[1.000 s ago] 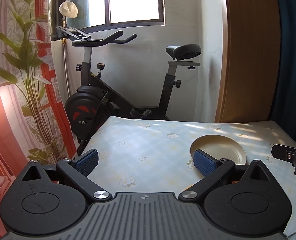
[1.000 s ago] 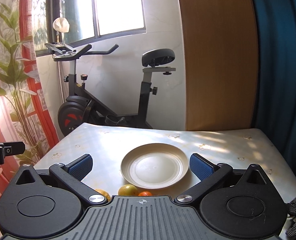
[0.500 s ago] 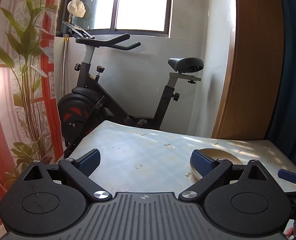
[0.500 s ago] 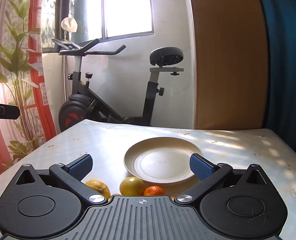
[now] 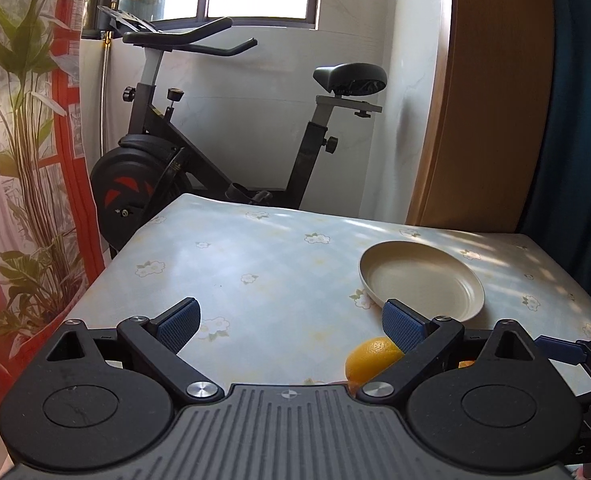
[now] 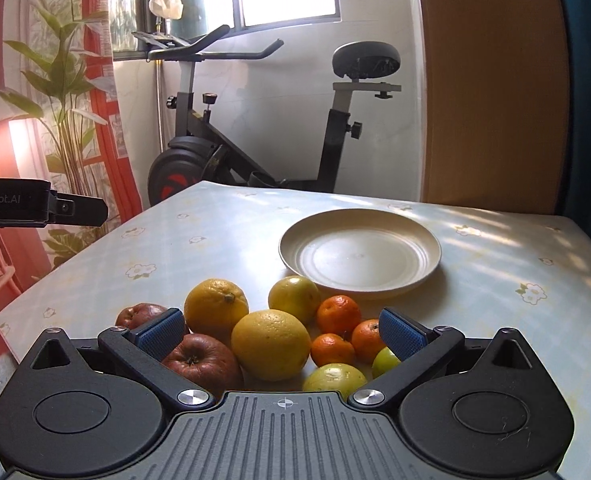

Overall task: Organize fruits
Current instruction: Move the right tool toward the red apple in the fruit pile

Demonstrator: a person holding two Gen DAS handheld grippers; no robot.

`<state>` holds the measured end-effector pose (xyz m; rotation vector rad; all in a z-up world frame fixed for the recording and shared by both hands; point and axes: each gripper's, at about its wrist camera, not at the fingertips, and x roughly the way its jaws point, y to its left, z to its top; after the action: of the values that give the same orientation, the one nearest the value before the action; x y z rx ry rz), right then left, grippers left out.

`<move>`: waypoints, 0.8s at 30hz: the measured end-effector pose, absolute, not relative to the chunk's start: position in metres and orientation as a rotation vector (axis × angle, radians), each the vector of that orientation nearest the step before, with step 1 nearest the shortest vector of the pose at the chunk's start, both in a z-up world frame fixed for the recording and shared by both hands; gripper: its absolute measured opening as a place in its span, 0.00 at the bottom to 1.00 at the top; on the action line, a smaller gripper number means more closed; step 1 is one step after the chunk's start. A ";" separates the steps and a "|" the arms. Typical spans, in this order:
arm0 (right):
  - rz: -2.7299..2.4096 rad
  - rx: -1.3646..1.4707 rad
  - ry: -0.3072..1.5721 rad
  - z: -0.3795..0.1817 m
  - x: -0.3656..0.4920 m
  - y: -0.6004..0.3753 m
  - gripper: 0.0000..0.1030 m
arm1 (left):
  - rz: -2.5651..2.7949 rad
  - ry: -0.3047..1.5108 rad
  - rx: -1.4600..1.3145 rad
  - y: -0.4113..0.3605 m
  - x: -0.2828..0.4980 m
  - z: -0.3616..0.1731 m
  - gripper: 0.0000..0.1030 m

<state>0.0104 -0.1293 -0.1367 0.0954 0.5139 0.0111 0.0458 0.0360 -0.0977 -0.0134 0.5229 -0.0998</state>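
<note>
1. Nothing is on the plate [image 6: 359, 256] yet: it sits bare on the flowered table [image 6: 199, 236], so the sorting looks unstarted.
2. The fruit is bunched together on the near side of the plate, just short of its rim. In the right wrist view I count two red apples, one [image 6: 201, 362] at the front and one [image 6: 137, 314] behind the left pad.
3. Big yellow citrus next: one lemon-coloured fruit [image 6: 270, 344] in the middle, an orange-yellow one [image 6: 215, 304] behind it, and a greenish-yellow one [image 6: 294, 298] closest to the plate.
4. Three small mandarins [image 6: 338, 315] cluster on the right, with two green fruits [image 6: 333, 378] low at the camera's edge.
5. The right gripper [image 6: 282, 334] is spread wide and holding nothing, hanging over the pile with the yellow citrus roughly between its pads.
6. The left gripper [image 5: 291, 326] is equally wide and empty, aimed at bare tablecloth; one orange-yellow fruit [image 5: 369, 362] peeks out by its right pad, and the plate [image 5: 423, 284] lies beyond.
7. My read: every piece still has to go, and the right side is better placed for the first pick. Round fruit packed this tight could roll when one is lifted.
</note>
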 end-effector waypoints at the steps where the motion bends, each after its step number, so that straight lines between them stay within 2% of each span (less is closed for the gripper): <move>1: 0.012 0.097 0.525 -0.137 0.011 -0.130 1.00 | -0.101 0.537 -0.008 0.036 0.047 -0.099 0.96; 5: 0.024 0.099 0.538 -0.140 0.010 -0.129 1.00 | -0.026 0.623 0.039 0.037 0.052 -0.105 0.96; 16: 0.102 0.119 0.612 -0.150 0.017 -0.130 0.97 | -0.079 0.660 -0.021 0.046 0.058 -0.114 0.95; 19: 0.110 0.106 0.630 -0.152 0.017 -0.127 0.94 | -0.077 0.667 0.006 0.046 0.059 -0.119 0.85; 21: 0.116 0.107 0.632 -0.153 0.017 -0.126 0.93 | -0.074 0.672 0.024 0.045 0.059 -0.121 0.74; 24: 0.122 0.107 0.633 -0.153 0.016 -0.125 0.88 | -0.090 0.678 0.022 0.046 0.057 -0.122 0.69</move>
<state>0.0160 -0.1251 -0.1527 0.1070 0.6333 0.1219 0.0575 0.0456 -0.1222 0.0216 0.6780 -0.0898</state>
